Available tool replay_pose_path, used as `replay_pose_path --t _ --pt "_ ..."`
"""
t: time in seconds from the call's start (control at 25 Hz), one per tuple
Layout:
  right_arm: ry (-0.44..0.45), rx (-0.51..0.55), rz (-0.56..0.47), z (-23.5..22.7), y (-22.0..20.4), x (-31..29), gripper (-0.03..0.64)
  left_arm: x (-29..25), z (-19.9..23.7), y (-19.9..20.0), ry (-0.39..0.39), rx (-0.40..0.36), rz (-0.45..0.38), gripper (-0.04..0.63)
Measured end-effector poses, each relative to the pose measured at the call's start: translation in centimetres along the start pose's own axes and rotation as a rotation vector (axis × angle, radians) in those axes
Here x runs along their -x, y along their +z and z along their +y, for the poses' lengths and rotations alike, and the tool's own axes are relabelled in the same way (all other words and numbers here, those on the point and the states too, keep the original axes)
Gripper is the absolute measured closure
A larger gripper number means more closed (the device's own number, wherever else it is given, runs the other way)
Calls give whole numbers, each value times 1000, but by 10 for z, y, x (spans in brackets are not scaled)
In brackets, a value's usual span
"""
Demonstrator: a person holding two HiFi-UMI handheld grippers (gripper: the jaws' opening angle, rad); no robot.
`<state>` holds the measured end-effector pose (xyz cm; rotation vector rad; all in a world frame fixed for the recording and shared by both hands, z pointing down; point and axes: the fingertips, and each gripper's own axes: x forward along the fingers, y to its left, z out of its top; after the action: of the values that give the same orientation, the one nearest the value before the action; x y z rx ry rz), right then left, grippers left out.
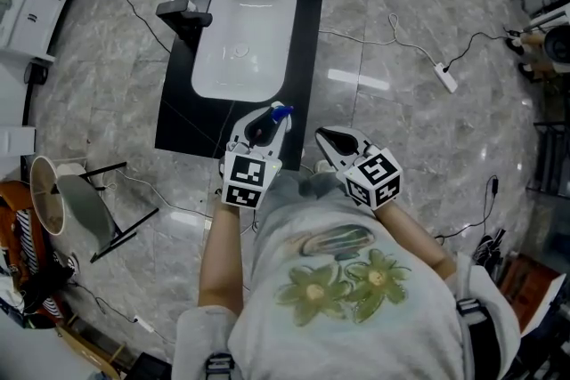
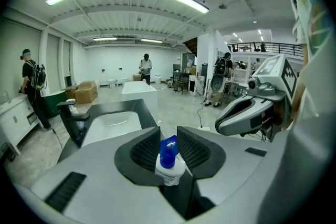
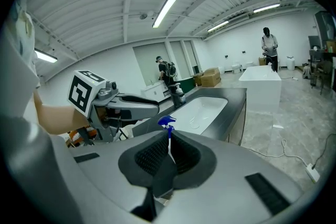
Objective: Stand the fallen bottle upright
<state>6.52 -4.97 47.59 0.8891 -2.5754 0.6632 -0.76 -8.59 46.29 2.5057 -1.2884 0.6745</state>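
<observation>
Room: big hall with a grey stone floor (image 1: pixel 401 31) and long lights on the ceiling.
Surface: black and long, and it carries a white sink (image 1: pixel 214 22).
Tap: black tap (image 1: pixel 183 18) at the left side of the sink.
Bottle: white bottle (image 2: pixel 169 168) with a blue spray top. It sits between the 2 jaws of the left gripper, at the near end of the surface, close to the right corner. Its blue top points away from the person, toward the sink. I cannot tell if it touches the surface or how much it leans.
Left gripper: the left gripper (image 1: pixel 267 118) has its 2 jaws closed on the bottle, with the dark pads pressing on both sides near the top.
Right gripper: the right gripper (image 1: pixel 325 138) is just to the right of the left one, off the edge of the surface. Its 2 jaws are together and hold nothing.
Cable: a white cable and plug strip (image 1: pixel 445 77) lie on the floor, to the right.
</observation>
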Motion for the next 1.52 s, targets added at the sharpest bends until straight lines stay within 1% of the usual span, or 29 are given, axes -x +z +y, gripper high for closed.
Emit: replay_pose_path --t 0.08,0.16,0.32,0.48,0.64,0.88,1.52 --pt "7 3 -10 3 3 2 572 6 -1 2 3 3 -11 501" --pt "16 4 -25 7 8 4 574 12 -3 5 6 9 -26 546" --pt "28 6 -45 12 16 9 574 23 -9 11 8 42 -53 570" --pt "33 17 -55 17 20 10 574 31 -15 14 -7 89 -58 575" --pt "42 35 -66 22 23 12 574 33 -19 14 -25 115 -74 577" --pt "75 62 -73 32 27 15 574 34 -25 18 -39 109 -74 577" --pt "74 77 -75 29 29 19 574 27 -33 20 -66 108 -68 577"
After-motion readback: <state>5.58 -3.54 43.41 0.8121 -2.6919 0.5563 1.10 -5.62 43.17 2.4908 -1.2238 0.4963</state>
